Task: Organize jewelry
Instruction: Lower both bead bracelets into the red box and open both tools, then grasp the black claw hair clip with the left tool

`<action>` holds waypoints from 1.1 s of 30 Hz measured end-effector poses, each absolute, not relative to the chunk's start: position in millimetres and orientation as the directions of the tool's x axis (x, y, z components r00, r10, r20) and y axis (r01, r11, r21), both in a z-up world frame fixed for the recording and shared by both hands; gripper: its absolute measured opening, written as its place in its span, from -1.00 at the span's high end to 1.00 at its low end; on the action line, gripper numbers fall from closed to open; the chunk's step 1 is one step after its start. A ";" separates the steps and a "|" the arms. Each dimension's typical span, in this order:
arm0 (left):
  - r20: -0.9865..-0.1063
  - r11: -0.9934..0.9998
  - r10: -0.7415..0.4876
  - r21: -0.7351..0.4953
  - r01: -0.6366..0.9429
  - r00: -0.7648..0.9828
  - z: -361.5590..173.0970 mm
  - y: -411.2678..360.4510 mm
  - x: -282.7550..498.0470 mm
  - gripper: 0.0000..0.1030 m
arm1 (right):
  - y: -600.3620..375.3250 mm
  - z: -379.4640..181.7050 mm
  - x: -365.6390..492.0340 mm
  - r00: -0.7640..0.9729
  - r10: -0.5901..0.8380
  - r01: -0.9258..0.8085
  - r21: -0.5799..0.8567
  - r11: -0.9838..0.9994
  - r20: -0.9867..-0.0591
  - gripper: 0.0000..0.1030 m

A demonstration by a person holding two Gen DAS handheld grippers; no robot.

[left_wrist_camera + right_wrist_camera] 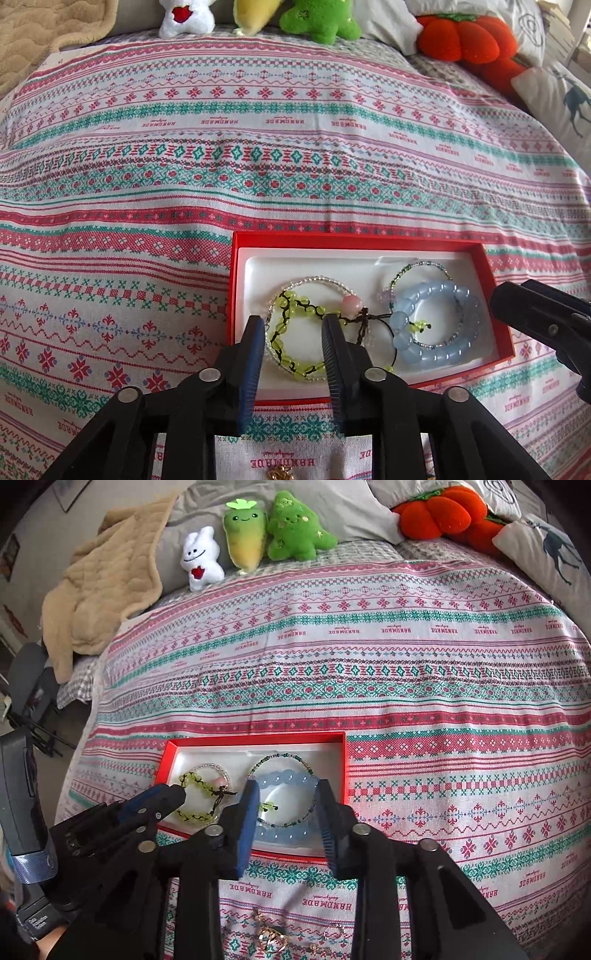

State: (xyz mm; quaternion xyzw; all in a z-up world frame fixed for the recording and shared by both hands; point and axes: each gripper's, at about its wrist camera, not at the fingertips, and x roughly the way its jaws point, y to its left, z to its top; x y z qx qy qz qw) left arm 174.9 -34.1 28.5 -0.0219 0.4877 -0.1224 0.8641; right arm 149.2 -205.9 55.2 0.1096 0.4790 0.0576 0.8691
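A red box [502, 295] [345, 764] with a white liner lies on the patterned cloth. In it lie a yellow-green bead bracelet [291, 332] [192, 797] with a clear bead ring, a pale blue bead bracelet [436, 317] [288, 779] and a thin green bead ring [417, 267]. My left gripper [295, 325] is open and empty above the yellow-green bracelet. My right gripper [286, 788] is open and empty above the blue bracelet. Small gold pieces [273, 938] [280, 472] lie on the cloth in front of the box.
Plush toys stand at the back of the bed: a white rabbit [201, 559], a green-yellow carrot [245, 535], a green tree [293, 528] and an orange pumpkin [443, 513]. A beige blanket [103, 587] lies at the back left. The bed edge drops off at the left.
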 end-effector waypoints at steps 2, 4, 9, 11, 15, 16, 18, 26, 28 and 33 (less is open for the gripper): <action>-0.835 0.968 -0.237 -0.157 0.197 0.497 31.8 -33.2 170.6 0.33 | -205.4 59.1 144.7 0.535 0.206 -0.001 0.243 0.970 -0.819 0.14; -0.833 0.967 -0.236 -0.150 0.207 0.500 35.2 -33.0 165.6 0.09 | -205.6 62.9 140.0 0.535 0.206 -0.006 0.240 0.971 -0.819 0.14; -0.826 0.964 -0.231 -0.124 0.234 0.515 44.2 -31.8 150.4 -0.33 | -208.0 68.6 126.5 0.530 0.200 -0.006 0.231 0.973 -0.824 0.02; -0.824 0.964 -0.227 -0.117 0.237 0.518 47.4 -30.0 143.9 -0.46 | -208.9 70.9 120.3 0.530 0.195 -0.007 0.226 0.974 -0.825 -0.07; -0.830 0.963 -0.223 -0.107 0.246 0.512 49.3 -26.4 131.6 -0.64 | -208.8 74.3 107.9 0.530 0.190 -0.015 0.215 0.977 -0.827 -0.16; -0.833 0.963 -0.220 -0.103 0.249 0.508 48.6 -25.7 128.7 -0.66 | -208.4 74.7 104.6 0.528 0.188 -0.020 0.210 0.978 -0.828 -0.19; -0.841 0.962 -0.213 -0.092 0.256 0.498 46.3 -24.6 124.0 -0.69 | -207.0 74.7 98.4 0.523 0.184 -0.031 0.197 0.980 -0.832 -0.24; -0.864 0.955 -0.210 -0.082 0.285 0.458 34.7 -14.6 105.1 -0.76 | -203.7 65.3 74.9 0.491 0.155 -0.069 0.139 0.988 -0.857 -0.37; -0.864 0.954 -0.212 -0.081 0.288 0.456 31.9 -11.3 100.1 -0.76 | -203.5 61.2 69.7 0.484 0.144 -0.076 0.122 0.990 -0.863 -0.39; -0.857 0.948 -0.232 -0.095 0.302 0.459 25.7 -4.0 87.1 -0.76 | -202.6 50.4 55.5 0.459 0.128 -0.095 0.094 0.991 -0.879 -0.39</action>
